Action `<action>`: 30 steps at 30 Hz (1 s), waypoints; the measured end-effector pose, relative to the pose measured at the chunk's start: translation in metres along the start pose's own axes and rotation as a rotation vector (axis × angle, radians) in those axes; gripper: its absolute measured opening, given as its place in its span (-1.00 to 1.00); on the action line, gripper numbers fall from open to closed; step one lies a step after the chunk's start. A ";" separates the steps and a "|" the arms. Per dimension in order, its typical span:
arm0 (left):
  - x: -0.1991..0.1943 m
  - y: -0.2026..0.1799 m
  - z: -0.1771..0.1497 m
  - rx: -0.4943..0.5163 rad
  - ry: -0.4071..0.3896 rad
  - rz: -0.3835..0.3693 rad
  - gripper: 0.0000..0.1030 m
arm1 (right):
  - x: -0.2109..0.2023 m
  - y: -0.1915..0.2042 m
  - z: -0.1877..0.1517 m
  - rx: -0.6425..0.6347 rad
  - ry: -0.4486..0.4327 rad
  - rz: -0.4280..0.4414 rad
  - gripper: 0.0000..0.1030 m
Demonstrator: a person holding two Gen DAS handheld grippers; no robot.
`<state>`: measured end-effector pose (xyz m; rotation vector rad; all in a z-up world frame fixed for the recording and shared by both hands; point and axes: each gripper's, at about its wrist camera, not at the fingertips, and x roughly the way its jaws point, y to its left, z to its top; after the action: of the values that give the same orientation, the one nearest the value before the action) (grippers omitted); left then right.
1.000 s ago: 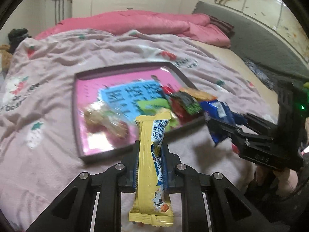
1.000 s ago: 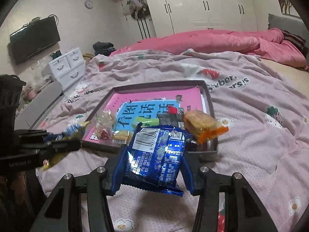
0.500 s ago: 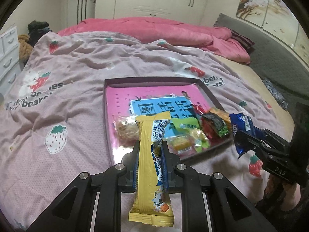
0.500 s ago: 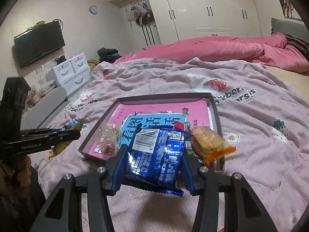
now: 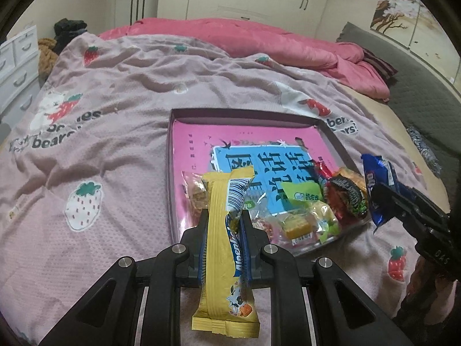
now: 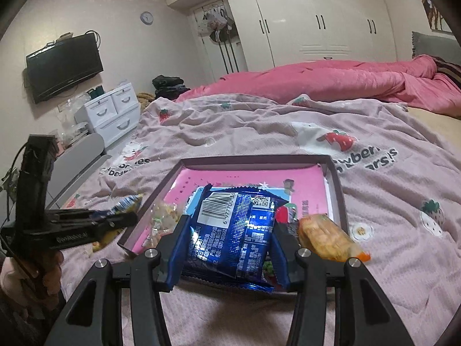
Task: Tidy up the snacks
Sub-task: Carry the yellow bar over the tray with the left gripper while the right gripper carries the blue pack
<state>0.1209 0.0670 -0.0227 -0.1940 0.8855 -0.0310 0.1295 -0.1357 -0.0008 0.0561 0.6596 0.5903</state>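
Observation:
My left gripper [image 5: 224, 219] is shut on a long yellow Alpenliebe candy bar [image 5: 224, 253], held upright above the bedspread just short of the tray's near edge. My right gripper [image 6: 230, 227] is shut on a blue snack packet [image 6: 233, 233], held above the tray's near right corner. The shallow purple tray [image 5: 170, 178] lies on the bed with a pink and blue book inside. Several snacks sit along its near side: a clear cracker bag [image 5: 194, 194], a green packet [image 5: 302, 194], a red and black packet [image 5: 344, 199] and an orange packet [image 6: 325, 238].
A lilac strawberry-print bedspread [image 5: 100, 158] covers the bed, with a pink duvet [image 5: 259, 40] bunched at the far end. White drawers [image 6: 112, 115] and a wall television [image 6: 63, 63] stand at the left. A grey headboard [image 5: 417, 86] runs along the right.
Both grippers have pulled back and lifted, so the tray now sits more centred and further off. Each still holds its snack.

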 end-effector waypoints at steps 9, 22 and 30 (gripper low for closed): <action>0.016 -0.003 -0.001 0.007 0.024 -0.005 -0.63 | 0.019 0.002 0.003 -0.010 0.018 0.018 -0.02; 0.030 -0.009 -0.004 0.019 0.053 -0.023 -0.63 | 0.029 0.003 0.006 -0.022 0.020 0.013 -0.02; 0.033 -0.015 -0.005 0.028 0.054 -0.034 -0.63 | 0.033 0.002 0.005 -0.031 0.032 -0.002 -0.02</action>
<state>0.1384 0.0480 -0.0485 -0.1827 0.9354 -0.0802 0.1523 -0.1159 -0.0152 0.0173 0.6809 0.6003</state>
